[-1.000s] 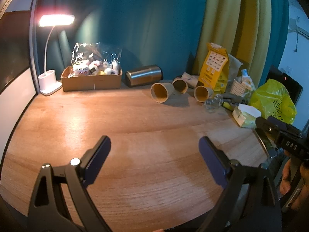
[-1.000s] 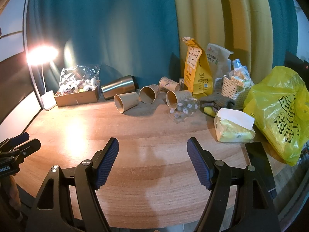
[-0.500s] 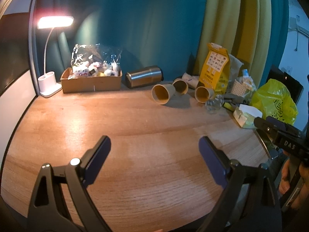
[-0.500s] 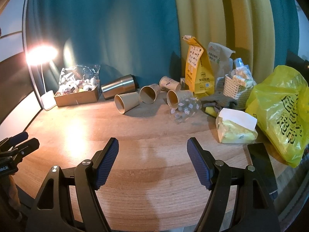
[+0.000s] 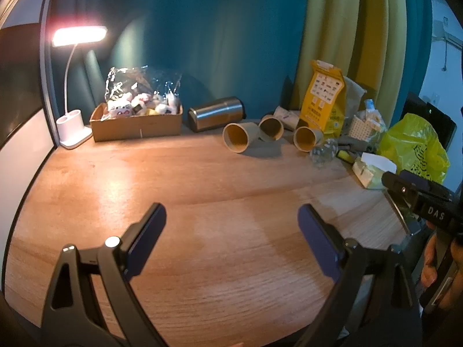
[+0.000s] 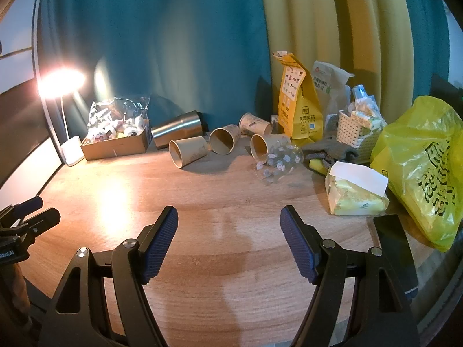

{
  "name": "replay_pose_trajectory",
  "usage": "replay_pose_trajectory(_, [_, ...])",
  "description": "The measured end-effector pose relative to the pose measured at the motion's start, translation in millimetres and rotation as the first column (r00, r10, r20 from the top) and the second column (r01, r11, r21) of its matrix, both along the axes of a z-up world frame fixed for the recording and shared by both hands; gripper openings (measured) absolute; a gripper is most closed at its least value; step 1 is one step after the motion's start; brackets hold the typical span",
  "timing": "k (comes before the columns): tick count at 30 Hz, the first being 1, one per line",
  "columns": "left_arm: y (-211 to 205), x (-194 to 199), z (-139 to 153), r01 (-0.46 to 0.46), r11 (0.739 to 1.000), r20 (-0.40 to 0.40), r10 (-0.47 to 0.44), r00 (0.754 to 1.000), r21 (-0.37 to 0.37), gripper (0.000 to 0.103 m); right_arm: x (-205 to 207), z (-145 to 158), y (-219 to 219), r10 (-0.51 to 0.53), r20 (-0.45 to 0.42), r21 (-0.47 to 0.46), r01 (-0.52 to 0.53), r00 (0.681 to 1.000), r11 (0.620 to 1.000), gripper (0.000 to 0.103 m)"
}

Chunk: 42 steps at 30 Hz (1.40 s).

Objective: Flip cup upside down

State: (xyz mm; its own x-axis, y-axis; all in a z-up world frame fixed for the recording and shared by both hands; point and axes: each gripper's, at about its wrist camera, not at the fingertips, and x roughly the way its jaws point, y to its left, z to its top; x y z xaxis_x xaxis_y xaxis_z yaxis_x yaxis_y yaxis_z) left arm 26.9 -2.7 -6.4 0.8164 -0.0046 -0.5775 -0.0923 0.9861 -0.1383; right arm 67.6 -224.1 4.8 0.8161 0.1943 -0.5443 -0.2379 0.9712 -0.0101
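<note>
Nothing much moved since before; both my grippers, left (image 5: 231, 225) and right (image 6: 228, 231), still hover wide apart, holding nothing, over bare table (image 6: 220, 190) mid-frame. Four paper cups (image 6: 188, 151) lie sideways upper center, plus one glass cup (image 6: 279, 160).

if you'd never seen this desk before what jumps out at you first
The glowing desk lamp at the far left corner grabs the eye first, throwing a bright patch on the wooden table. Next come the paper cups lying on their sides near the back, beside a tipped steel tumbler. On the right, a bright yellow plastic bag stands out, while both open tongs, left and right, frame the foreground.
</note>
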Motion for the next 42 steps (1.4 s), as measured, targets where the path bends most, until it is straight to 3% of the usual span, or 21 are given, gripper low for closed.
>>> replay_pose_trajectory(42, [4.4, 5.9, -2.0, -0.014, 1.000, -0.022, 0.014, 1.000, 0.006, 0.094, 6.9, -6.6, 5.5, 0.013, -0.006, 0.011, -0.013, 1.000, 1.000, 0.076])
